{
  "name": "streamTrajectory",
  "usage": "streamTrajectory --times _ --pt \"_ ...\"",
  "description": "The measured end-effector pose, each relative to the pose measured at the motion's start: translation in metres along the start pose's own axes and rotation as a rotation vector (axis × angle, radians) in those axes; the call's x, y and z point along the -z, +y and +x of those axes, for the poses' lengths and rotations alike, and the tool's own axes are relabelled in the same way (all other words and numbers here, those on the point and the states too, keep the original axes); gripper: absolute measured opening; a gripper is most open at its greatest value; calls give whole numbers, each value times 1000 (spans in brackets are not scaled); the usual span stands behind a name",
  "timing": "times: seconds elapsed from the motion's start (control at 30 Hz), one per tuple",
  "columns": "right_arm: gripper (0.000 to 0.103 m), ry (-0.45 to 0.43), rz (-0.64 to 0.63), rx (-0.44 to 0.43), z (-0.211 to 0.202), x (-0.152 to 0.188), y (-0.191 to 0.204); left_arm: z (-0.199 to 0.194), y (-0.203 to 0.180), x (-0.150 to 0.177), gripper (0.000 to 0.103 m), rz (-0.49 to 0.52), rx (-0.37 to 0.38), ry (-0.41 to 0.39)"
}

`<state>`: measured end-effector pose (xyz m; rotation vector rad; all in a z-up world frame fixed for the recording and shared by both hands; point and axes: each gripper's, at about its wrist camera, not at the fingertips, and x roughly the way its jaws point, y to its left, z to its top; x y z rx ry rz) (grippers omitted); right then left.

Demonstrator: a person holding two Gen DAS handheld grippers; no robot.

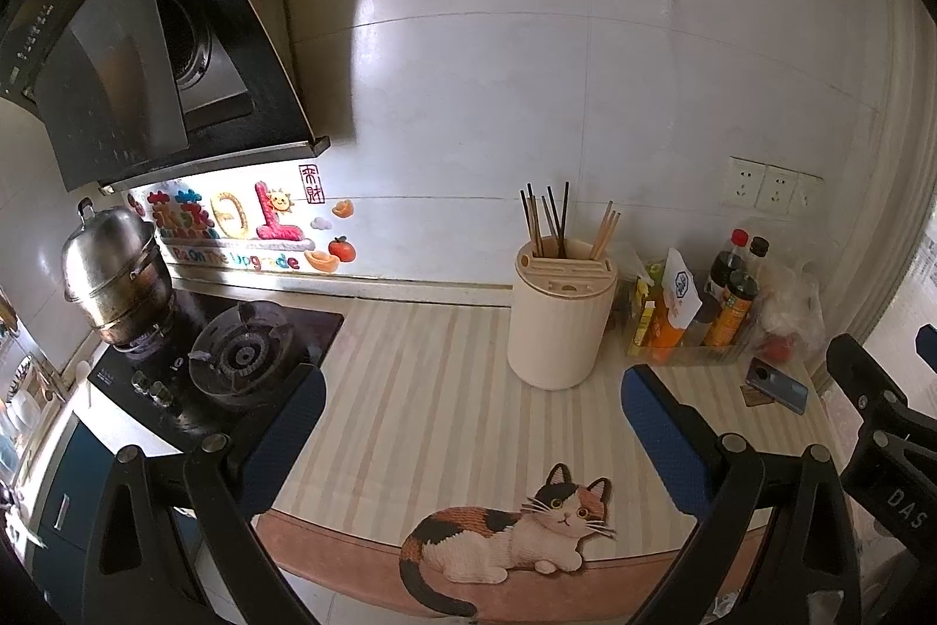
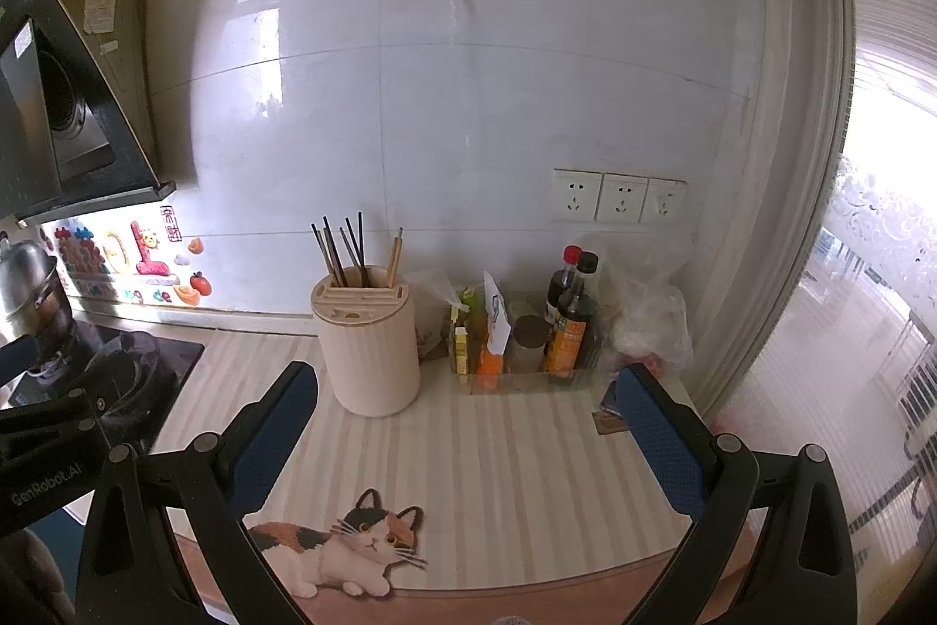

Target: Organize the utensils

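A cream round utensil holder [image 1: 559,323] stands on the striped counter mat near the wall; it also shows in the right wrist view [image 2: 372,349]. Dark chopsticks [image 1: 547,221] and pale wooden chopsticks [image 1: 604,229] stand upright in its top slots, and show in the right wrist view too [image 2: 342,250]. My left gripper [image 1: 468,426] is open and empty, held in front of the holder. My right gripper [image 2: 468,426] is open and empty, in front of and right of the holder; its body shows at the right edge of the left wrist view [image 1: 878,426].
A gas stove [image 1: 234,355] with a steel pot [image 1: 114,273] is at the left under a range hood [image 1: 134,57]. A clear tray of sauce bottles [image 2: 527,338], a plastic bag [image 2: 644,326] and a phone [image 1: 776,386] sit at the right. Wall sockets [image 2: 618,197] are behind.
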<state>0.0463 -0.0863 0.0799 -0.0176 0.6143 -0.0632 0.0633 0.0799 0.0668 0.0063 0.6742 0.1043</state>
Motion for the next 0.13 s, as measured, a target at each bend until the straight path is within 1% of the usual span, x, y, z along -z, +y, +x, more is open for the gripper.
streamTrajectory --times 0.13 --pt "103 -1 -3 0 -1 0 0 0 1 1 103 2 4 0"
